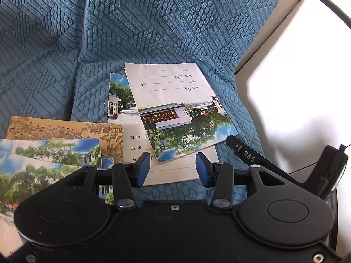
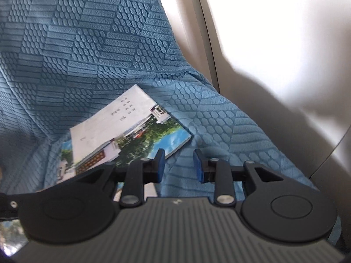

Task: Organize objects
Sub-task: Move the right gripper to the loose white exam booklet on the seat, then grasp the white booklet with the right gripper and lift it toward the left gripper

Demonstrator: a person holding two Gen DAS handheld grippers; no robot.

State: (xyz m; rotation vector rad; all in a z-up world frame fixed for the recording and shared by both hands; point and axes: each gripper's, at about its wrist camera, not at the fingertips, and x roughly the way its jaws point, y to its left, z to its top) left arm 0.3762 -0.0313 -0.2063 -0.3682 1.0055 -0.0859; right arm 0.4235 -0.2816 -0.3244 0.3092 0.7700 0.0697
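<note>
A blue quilted sofa cover (image 1: pixel 153 22) carries several exercise books. The top exercise book (image 1: pixel 175 109) lies tilted across a white one (image 1: pixel 136 144); a brown-cover book (image 1: pixel 57 130) lies left of it. Both the left hand-held gripper (image 1: pixel 173 168) and the right hand-held gripper (image 2: pixel 178 165) are released, holding nothing, jaws apart above the top exercise book's near edge.

A home living space is showing here: a sofa (image 1: pixel 153 22) wearing a blue quilted, textured slipcover is filling most of both frames, school exercise books (image 1: pixel 175 109) are lying on its seat, and a pale wall (image 2: pixel 274 32) is glowing at the right edge.
</note>
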